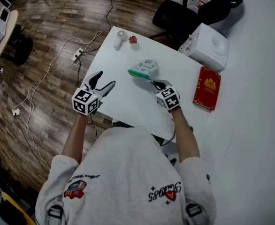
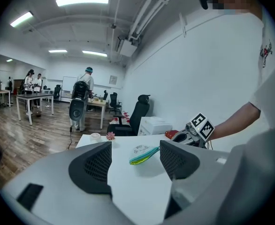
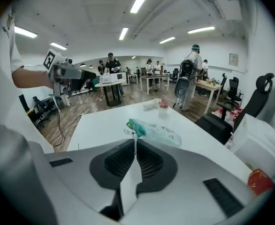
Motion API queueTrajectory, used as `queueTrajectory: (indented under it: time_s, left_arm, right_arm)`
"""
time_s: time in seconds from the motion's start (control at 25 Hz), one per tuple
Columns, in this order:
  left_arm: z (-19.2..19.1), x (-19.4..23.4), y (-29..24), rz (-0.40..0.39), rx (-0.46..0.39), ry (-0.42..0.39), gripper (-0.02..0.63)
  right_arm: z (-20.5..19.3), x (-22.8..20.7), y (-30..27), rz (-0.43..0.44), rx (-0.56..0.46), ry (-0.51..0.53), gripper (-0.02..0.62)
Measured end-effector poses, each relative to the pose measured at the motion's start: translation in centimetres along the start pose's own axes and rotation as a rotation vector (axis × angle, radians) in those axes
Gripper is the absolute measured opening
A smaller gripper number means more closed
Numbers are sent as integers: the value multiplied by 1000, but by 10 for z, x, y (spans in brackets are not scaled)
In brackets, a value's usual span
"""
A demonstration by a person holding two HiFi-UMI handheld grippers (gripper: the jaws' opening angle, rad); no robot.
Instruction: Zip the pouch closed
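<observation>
A pale green pouch (image 1: 144,69) with a bright green zip edge is over the white table (image 1: 123,104), near its far middle. My right gripper (image 1: 155,84) is just in front of the pouch and shut on its thin zipper pull. In the right gripper view the pull cord (image 3: 134,136) runs from the pouch (image 3: 157,133) down into the closed jaws of the right gripper (image 3: 135,146). The pouch's zip end looks raised off the table. My left gripper (image 1: 106,79) hovers open at the table's left edge, apart from the pouch. Through the left gripper (image 2: 135,148), the pouch (image 2: 143,154) shows further off, between the open jaws.
A red book (image 1: 207,88) lies at the right of the table, with a white box-shaped appliance (image 1: 208,46) behind it. A small white object (image 1: 120,37) and a pink flower (image 1: 133,40) sit at the far corner. A black office chair (image 1: 175,15) stands beyond; cables (image 1: 57,60) trail on the wooden floor.
</observation>
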State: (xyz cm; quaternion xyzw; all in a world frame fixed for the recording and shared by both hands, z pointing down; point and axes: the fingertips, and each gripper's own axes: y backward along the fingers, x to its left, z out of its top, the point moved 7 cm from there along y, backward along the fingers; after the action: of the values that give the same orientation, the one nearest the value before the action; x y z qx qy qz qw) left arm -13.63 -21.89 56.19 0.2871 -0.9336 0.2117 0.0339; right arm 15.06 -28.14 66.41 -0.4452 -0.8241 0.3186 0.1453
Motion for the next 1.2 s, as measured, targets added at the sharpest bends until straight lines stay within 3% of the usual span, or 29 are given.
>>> queueTrajectory:
  time_s: [0.44,0.76,1.2]
  left_arm:
    - [35,-11,-29,-91,-57,-59,314]
    - [62,-37,-45,-172,-106,-106,314]
    - [70,-41,-49,-198,-141,-107,314]
  right_arm:
    - [81,-12,62,-91,-168,26,20]
    - [100,-2,112,-71,-258,-36,20]
    - [121,0,143,-152,-346,-24,20]
